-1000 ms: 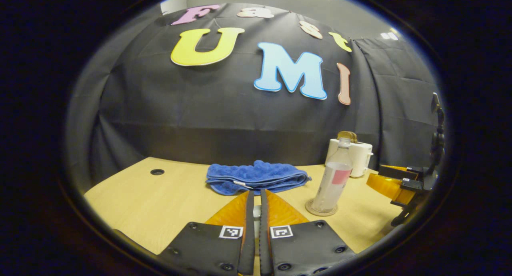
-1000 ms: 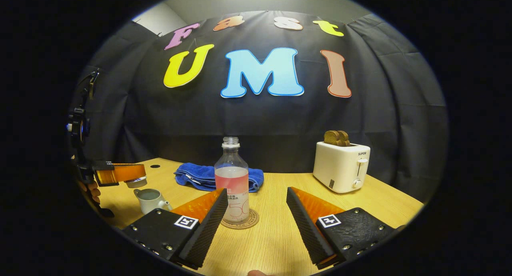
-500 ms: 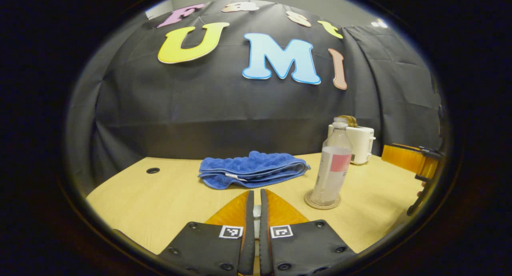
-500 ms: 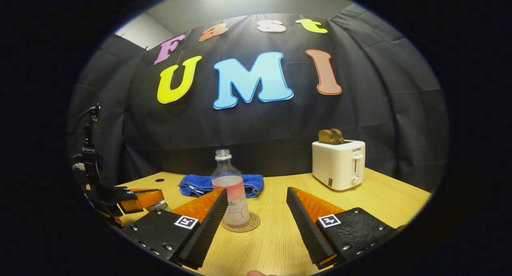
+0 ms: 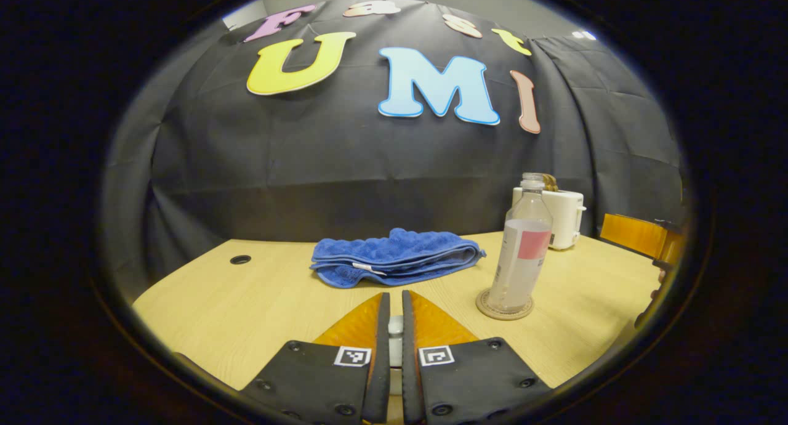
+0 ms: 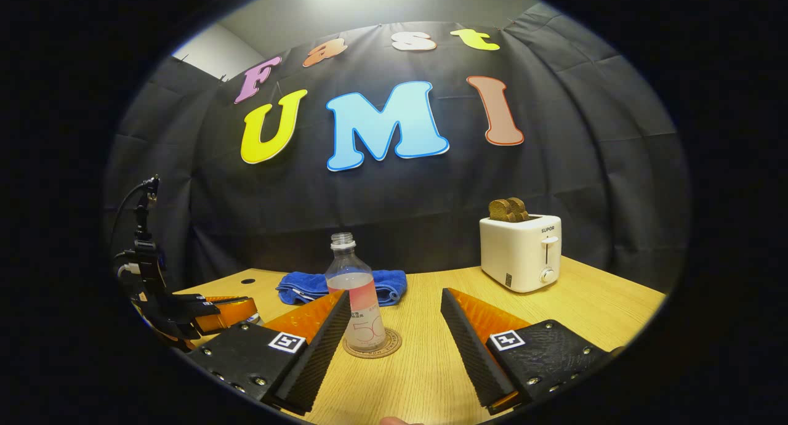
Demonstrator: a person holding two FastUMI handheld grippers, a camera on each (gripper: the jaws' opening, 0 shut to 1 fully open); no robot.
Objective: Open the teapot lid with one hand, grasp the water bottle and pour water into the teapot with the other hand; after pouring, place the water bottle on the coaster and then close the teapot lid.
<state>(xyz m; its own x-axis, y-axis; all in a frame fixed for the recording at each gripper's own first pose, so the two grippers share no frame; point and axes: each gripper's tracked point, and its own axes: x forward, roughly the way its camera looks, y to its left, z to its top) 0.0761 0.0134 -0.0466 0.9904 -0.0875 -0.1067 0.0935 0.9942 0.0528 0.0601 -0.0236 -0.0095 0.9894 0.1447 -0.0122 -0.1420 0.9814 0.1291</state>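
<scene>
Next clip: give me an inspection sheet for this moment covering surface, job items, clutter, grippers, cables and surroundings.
Surface: wooden table with a round hole near its far left corner.
Job items: uncapped bottle standing upright on the coaster, part full. A white piece, likely the teapot lid, sits between the left jaws; the teapot itself is hidden.
Clutter: folded blue towel at the back; white toaster with bread in its slots.
Grippers: left gripper jaws close together on the white piece; right gripper jaws wide apart, short of the bottle.
Cables: a cable loops above the left gripper's rig.
Surroundings: black cloth wall.
</scene>
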